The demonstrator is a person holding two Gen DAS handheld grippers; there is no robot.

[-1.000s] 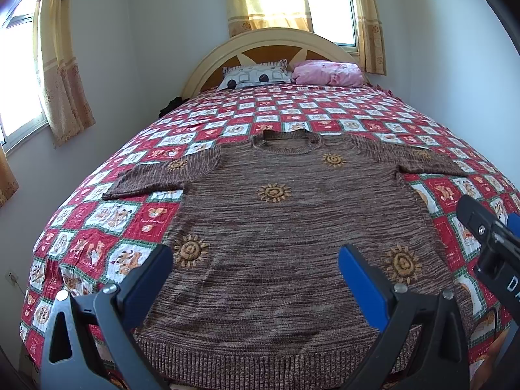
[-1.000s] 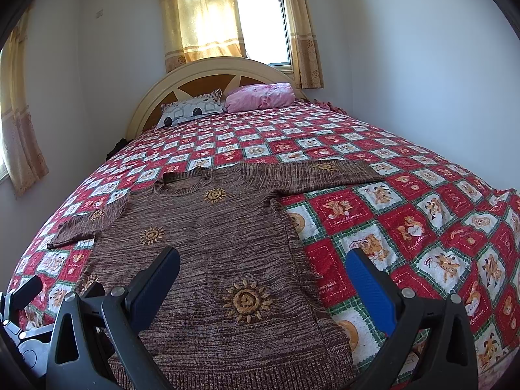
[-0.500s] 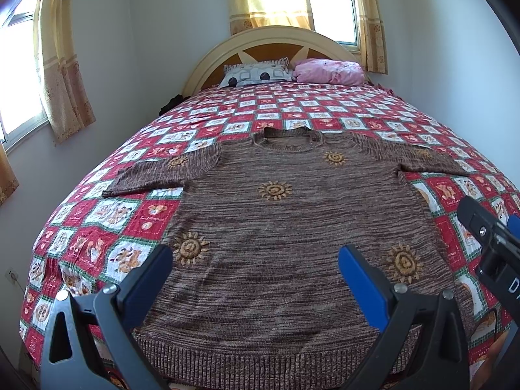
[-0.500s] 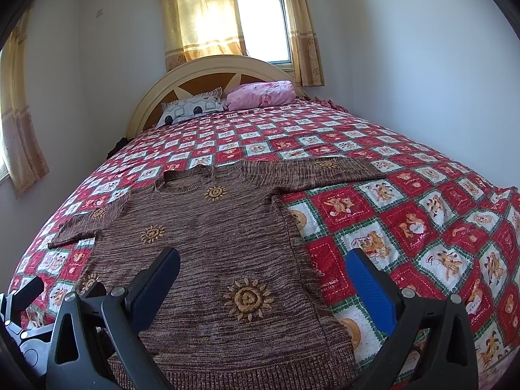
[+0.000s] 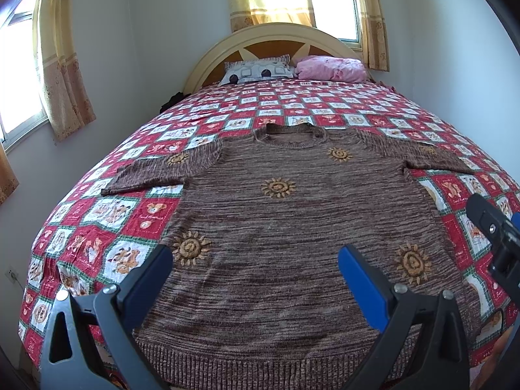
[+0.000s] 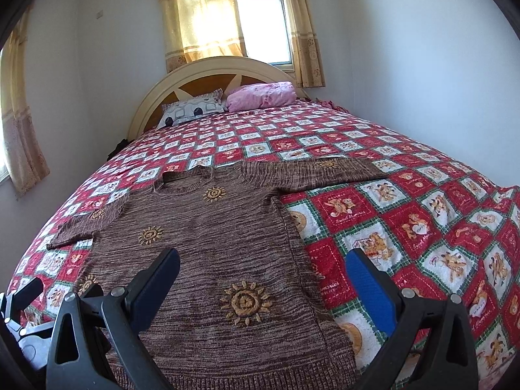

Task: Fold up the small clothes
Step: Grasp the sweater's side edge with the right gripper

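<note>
brown knit sweater [image 5: 292, 227] lies flat ahead, collar far, hem nearest; my left gripper [image 5: 255, 271] and right gripper [image 6: 263, 274] hover spread, empty.

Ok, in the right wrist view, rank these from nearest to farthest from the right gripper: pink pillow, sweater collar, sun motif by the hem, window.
From the right gripper, whose jaws stand open:
1. Sun motif on the sweater, just ahead between the fingers.
2. Sweater collar, farther up the bed, left of centre.
3. Pink pillow, at the headboard.
4. Window, on the wall behind the headboard.
</note>
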